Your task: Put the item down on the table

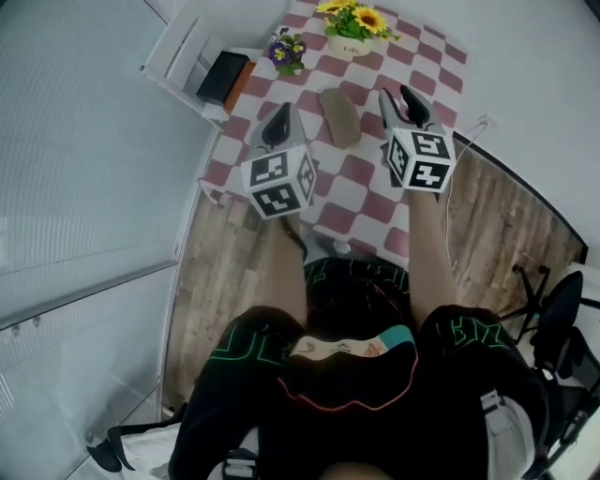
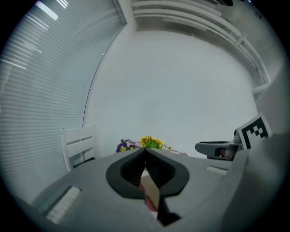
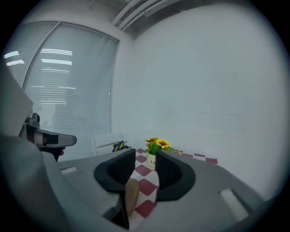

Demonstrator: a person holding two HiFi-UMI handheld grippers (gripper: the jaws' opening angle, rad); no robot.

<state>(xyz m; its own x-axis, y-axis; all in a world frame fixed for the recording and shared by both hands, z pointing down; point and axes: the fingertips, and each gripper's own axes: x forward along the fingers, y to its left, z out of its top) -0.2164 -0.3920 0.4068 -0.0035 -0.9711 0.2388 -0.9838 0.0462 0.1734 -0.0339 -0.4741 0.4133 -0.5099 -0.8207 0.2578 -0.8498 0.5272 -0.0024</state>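
A tan, oval item [image 1: 339, 116] lies flat on the red-and-white checked table [image 1: 364, 176], between my two grippers. My left gripper [image 1: 279, 114] hovers just left of it, jaws closed together with nothing in them. The right gripper [image 1: 403, 97] hovers just right of it, jaws apart and holding nothing. In the left gripper view the jaws [image 2: 145, 150] meet at their tips, and the item [image 2: 151, 190] shows below them. In the right gripper view a gap stands between the jaws [image 3: 146, 156], and the item [image 3: 132, 195] lies low on the cloth, left of that gap.
A sunflower pot [image 1: 354, 28] and a small purple flower pot [image 1: 287, 52] stand at the table's far end. A white chair [image 1: 186, 54] holding a black and orange thing [image 1: 225, 77] is at the left. An office chair [image 1: 562, 319] stands on the wooden floor at the right.
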